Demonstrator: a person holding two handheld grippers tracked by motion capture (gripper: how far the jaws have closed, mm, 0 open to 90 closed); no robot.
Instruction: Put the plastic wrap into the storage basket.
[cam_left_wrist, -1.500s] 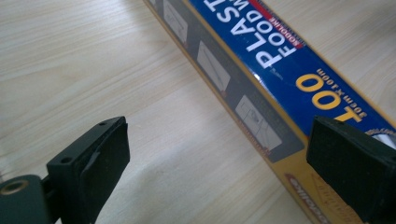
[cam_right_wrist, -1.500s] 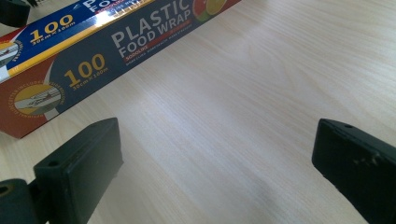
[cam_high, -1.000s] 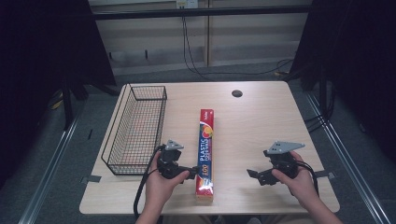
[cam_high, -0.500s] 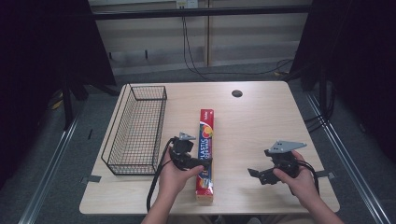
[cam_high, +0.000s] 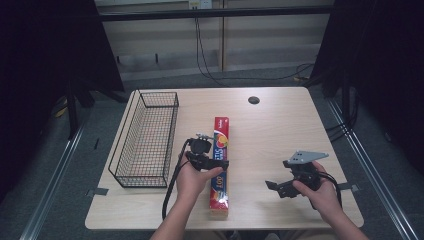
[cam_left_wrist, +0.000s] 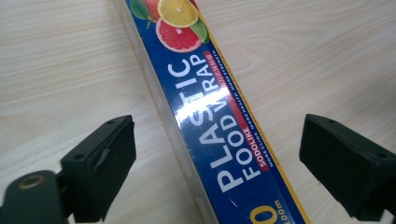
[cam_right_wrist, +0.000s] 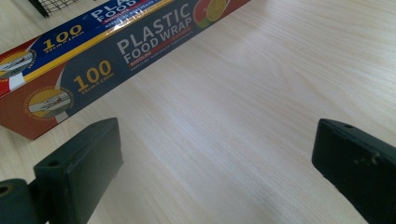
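The plastic wrap box (cam_high: 220, 165) lies lengthwise on the table (cam_high: 280, 125), right of the wire basket (cam_high: 147, 140). The left gripper (cam_left_wrist: 212, 154) straddles it, jaws just closing, not yet pressing. The right gripper (cam_high: 280, 187) rests open, well apart

The plastic wrap box (cam_high: 220, 160) lies on the table (cam_high: 280, 130), right of the wire basket (cam_high: 147, 137).

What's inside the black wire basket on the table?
Nothing shows inside the black wire basket: through its mesh you see only the light wooden table. The long blue and red plastic wrap box lies beside it, outside.
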